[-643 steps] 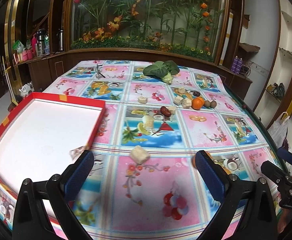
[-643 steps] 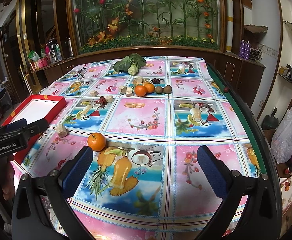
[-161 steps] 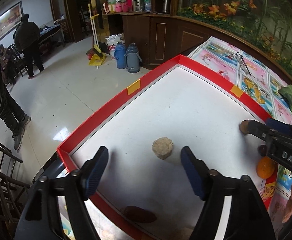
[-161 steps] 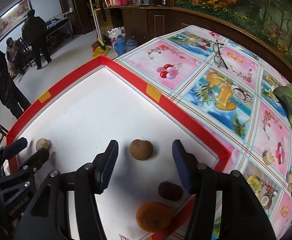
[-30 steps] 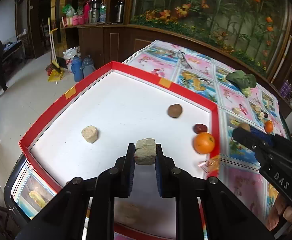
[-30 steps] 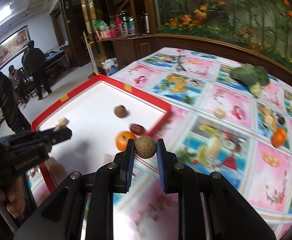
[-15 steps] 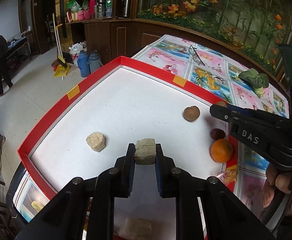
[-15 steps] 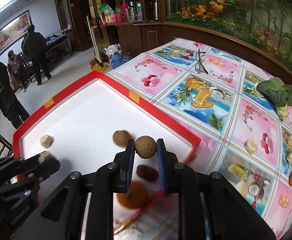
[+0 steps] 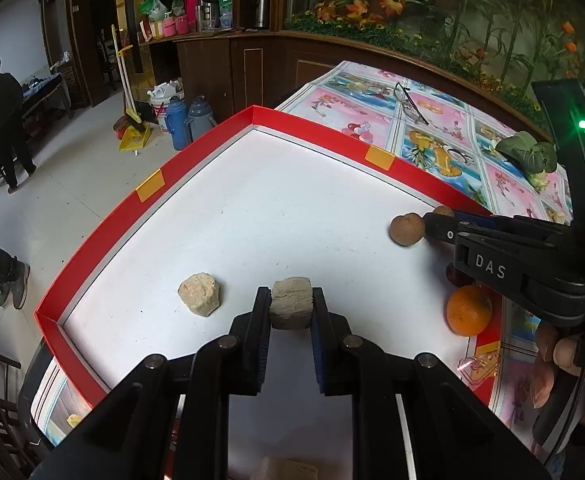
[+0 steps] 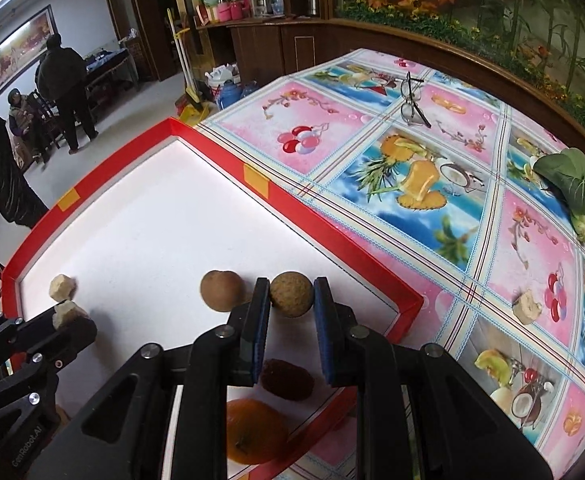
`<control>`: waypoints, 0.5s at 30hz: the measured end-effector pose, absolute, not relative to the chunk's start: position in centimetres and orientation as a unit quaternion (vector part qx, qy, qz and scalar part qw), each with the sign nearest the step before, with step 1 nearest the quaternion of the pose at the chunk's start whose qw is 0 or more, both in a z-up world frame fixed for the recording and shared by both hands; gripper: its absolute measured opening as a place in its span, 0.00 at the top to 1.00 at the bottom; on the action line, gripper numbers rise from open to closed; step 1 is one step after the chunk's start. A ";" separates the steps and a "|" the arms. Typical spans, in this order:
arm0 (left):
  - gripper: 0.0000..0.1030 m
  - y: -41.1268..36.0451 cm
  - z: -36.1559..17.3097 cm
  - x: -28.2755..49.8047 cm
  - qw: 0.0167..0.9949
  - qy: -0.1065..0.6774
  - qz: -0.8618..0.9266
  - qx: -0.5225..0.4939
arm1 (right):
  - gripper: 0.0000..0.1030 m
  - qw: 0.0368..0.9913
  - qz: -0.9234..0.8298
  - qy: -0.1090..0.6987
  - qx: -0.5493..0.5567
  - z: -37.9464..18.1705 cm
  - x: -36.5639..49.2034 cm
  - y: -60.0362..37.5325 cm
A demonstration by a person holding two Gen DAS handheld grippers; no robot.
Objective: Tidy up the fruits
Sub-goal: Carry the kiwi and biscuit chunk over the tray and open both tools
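Red-walled and white-floored, the shallow tray [image 10: 300, 200] sits at one corner of the bench [image 10: 432, 184], and both tongs hang over it loaded. The left tongs [image 9: 291, 312] are clenched on a pale tan chunk [image 9: 291, 303] near the tray's outer edge, just beside a similar beige lump [image 9: 199, 294] lying on the floor of the tray. The right tongs [image 10: 291, 300] are clenched on a round brown fruit [image 10: 291, 294], close to the tray's bench-side wall and right beside another brown fruit [image 10: 221, 291]; a dark red fruit [image 10: 288, 380] and an orange [image 10: 252, 432] lie nearer that same wall.

The step in hand looks like setting both pieces down. To do it well, I would lower each until it rests on the white floor before letting go, since the round fruit will likely roll if dropped. Placing it a little clear of its neighbour would avoid knocking that one away, and keeping like with like suits the sorting.

Readable writing: "DAS" in white on the right tool's body in the left wrist view, and "GenRobot.AI" on the left tool's body in the right wrist view
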State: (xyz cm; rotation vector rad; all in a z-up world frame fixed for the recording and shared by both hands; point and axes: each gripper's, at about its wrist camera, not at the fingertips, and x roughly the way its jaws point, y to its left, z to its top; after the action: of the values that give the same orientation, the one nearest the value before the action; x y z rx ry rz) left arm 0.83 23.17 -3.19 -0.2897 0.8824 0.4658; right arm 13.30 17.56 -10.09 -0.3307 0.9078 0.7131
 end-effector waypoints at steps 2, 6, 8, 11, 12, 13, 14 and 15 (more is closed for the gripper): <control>0.84 23.2 -3.3 0.9 0.867 0.424 0.224 -0.135 | 0.77 0.824 0.333 0.430 -0.159 -10.2 13.5 17.7; 0.83 23.2 -3.6 1.1 0.862 0.434 0.226 -0.132 | 0.77 0.818 0.331 0.440 -0.169 -10.5 13.9 18.2; 0.83 23.1 -3.7 1.1 0.860 0.437 0.229 -0.127 | 0.77 0.816 0.328 0.445 -0.170 -10.5 14.1 18.2; 0.72 23.1 -3.7 1.1 0.858 0.439 0.235 -0.125 | 0.68 0.818 0.316 0.447 -0.174 -10.4 14.4 18.1; 0.64 23.1 -3.7 1.1 0.858 0.440 0.234 -0.125 | 0.58 0.817 0.317 0.449 -0.173 -10.5 14.4 18.0; 0.44 23.0 -3.8 1.1 0.858 0.442 0.232 -0.124 | 0.52 0.816 0.319 0.452 -0.171 -10.5 14.5 18.0; 0.32 23.0 -3.9 1.1 0.852 0.449 0.240 -0.120 | 0.50 0.817 0.319 0.449 -0.171 -10.5 14.4 17.9; 0.19 23.0 -3.9 1.1 0.849 0.451 0.249 -0.117 | 0.47 0.818 0.316 0.449 -0.171 -10.5 14.4 17.8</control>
State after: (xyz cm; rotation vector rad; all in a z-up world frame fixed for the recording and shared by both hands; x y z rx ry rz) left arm 1.12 22.97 -3.93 -0.2469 0.9495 0.5237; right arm 14.40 17.85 -10.48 -0.3639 0.9560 0.6729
